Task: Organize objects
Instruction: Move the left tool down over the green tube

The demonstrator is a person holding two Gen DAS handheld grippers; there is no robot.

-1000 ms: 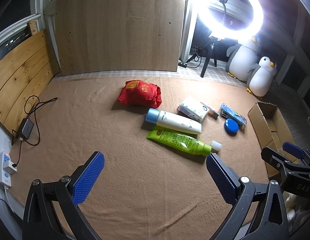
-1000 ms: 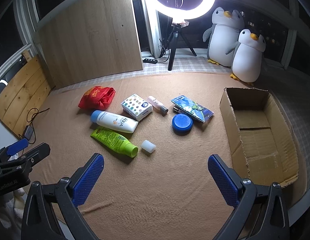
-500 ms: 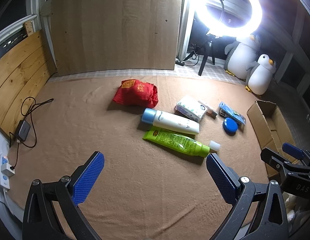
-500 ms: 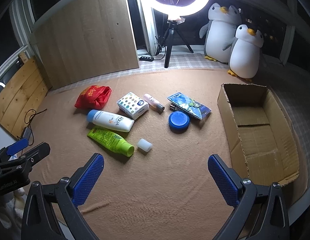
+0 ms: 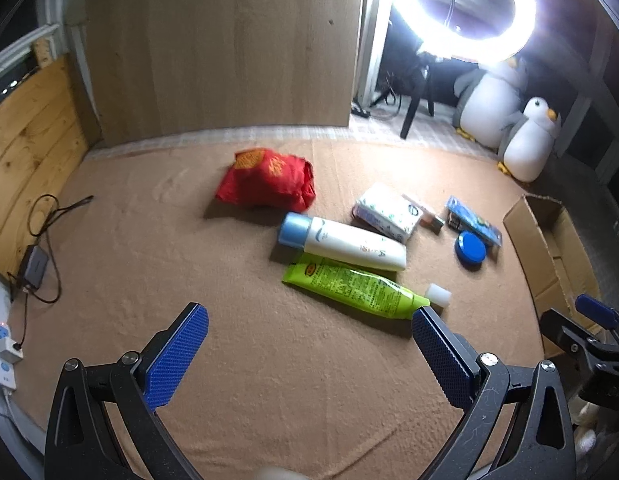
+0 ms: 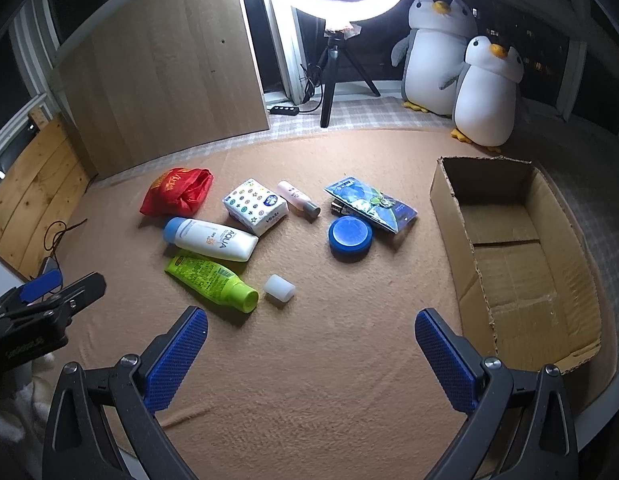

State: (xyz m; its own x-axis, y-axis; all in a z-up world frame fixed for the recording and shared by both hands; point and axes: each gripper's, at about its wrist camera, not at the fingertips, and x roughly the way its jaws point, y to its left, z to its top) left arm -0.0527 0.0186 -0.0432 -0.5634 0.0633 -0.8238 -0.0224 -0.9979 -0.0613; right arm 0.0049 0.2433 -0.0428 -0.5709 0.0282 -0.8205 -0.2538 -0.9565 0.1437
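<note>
Cardboard box (image 6: 505,216) lies open with nothing inside; jaws of both grippers spread apart, holding nothing.

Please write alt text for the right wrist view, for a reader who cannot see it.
The open right gripper hovers over a tan blanket, holding nothing. Ahead lie a green tube, a white bottle, a red pouch, a round blue tin; an empty cardboard box sits to the right.
</note>
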